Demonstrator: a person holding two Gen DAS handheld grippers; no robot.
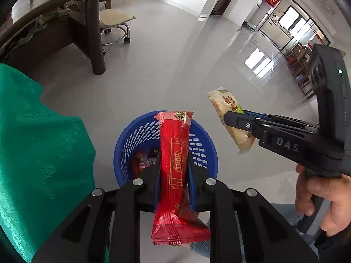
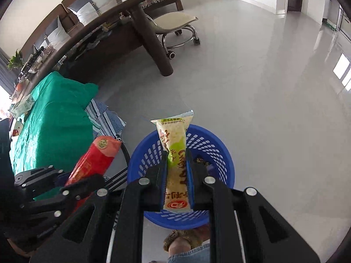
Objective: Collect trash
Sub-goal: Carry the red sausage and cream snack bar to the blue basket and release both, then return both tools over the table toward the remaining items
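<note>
With both wrappers clamped over blue basket (image 1: 131,135), we judge drop step: left gripper (image 1: 173,166) fingers holding red wrapper (image 1: 175,153), right gripper (image 2: 177,164) fingers holding pale wrapper (image 2: 175,140); next, open fingers.

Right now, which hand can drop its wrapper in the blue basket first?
Probably the right gripper: its pale wrapper hangs over the blue basket, while the left gripper holds the red wrapper beside the rim.
</note>
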